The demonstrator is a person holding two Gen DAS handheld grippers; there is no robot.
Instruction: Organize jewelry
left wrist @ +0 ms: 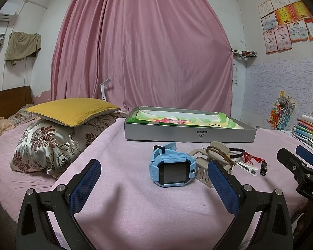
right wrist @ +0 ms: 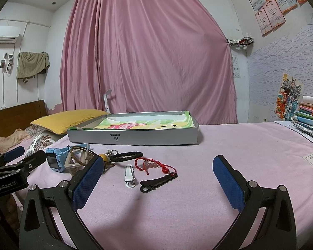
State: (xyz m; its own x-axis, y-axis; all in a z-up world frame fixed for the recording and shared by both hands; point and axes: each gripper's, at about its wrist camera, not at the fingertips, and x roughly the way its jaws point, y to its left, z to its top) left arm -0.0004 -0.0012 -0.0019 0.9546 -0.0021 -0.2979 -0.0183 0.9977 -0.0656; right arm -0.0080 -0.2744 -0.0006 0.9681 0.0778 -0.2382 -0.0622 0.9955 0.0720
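left gripper [left wrist: 154, 184]: we hold it spread wide and empty, low over the pink sheet [left wrist: 135, 218].
right gripper [right wrist: 156, 184]: likewise spread wide, pinching nothing.
blue watch [left wrist: 172, 169]: lies straight ahead of our left gripper, between the lines of its two fingers, face turned toward us; strap runs away toward the box.
beige watch [left wrist: 204, 162]: touching the blue watch on its right, partly behind our left gripper's right finger, with hair ties [left wrist: 223, 154] lying over it.
white clip [right wrist: 129, 176]: ahead of our right gripper, toward its left finger; long axis runs near to far.
black clip [right wrist: 157, 182]: just beside the white clip, long axis slanting left-near to right-far.
red bracelet [right wrist: 154, 165]: just beyond both clips, cord trailing to the black clip's far end.
grey box [left wrist: 189, 132]: open, beyond the whole cluster, long side facing us; inside we see only a printed lining.
nearer hand: we judge left for the watches, right for the clips and bracelet.
coming move: we judge a short reach forward to the blue watch, then a carry onward to the box.
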